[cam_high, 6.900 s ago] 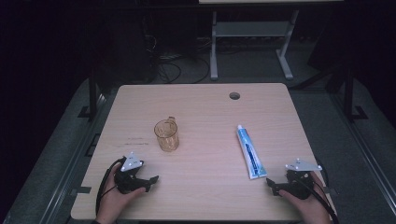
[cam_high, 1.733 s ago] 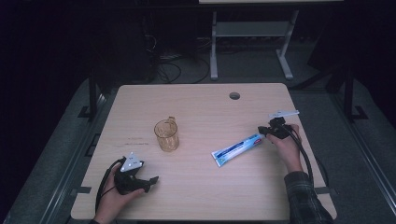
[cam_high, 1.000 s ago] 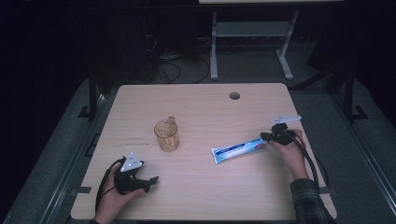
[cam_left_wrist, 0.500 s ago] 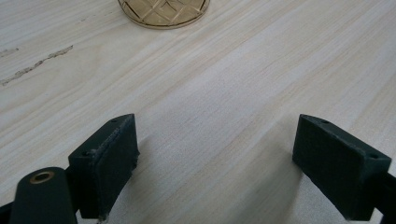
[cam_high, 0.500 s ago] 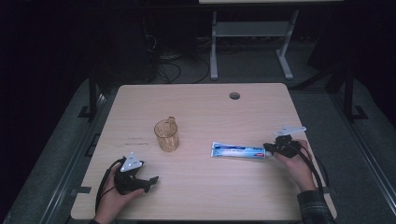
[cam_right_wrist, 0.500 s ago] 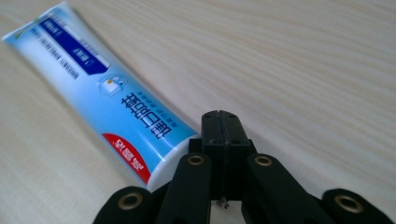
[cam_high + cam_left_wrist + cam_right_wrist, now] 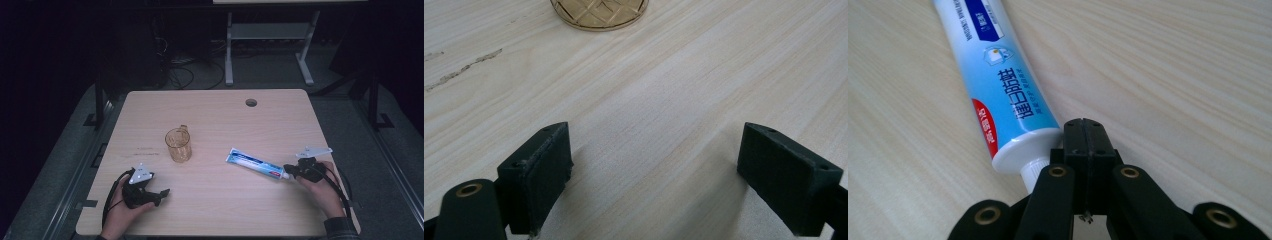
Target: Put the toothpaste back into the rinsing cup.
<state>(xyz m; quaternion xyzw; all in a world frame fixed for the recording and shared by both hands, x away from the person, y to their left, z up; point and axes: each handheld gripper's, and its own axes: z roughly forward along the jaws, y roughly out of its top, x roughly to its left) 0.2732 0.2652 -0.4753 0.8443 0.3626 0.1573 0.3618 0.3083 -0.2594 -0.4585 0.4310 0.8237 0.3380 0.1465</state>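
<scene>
A blue and white toothpaste tube (image 7: 255,163) lies flat on the wooden table (image 7: 225,115), right of centre, cap end toward the right. My right gripper (image 7: 289,171) is at that cap end. In the right gripper view its jaws are shut (image 7: 1085,137) with nothing between them, and the tube (image 7: 998,75) rests with its white neck against their left side. An amber glass cup (image 7: 178,145) stands upright left of centre. My left gripper (image 7: 162,195) rests near the front left edge, open and empty (image 7: 656,170), with the cup's base (image 7: 599,12) ahead of it.
A round cable hole (image 7: 251,102) sits in the table's far edge. Bare wood lies between the cup and the tube. Beyond the table there are a dark floor, cables and a white desk frame (image 7: 265,35).
The right gripper has swung toward the front edge, taking the tube's cap end with it; the tube turned from slanting up-right to slanting down-right. The left gripper and cup have not moved.
</scene>
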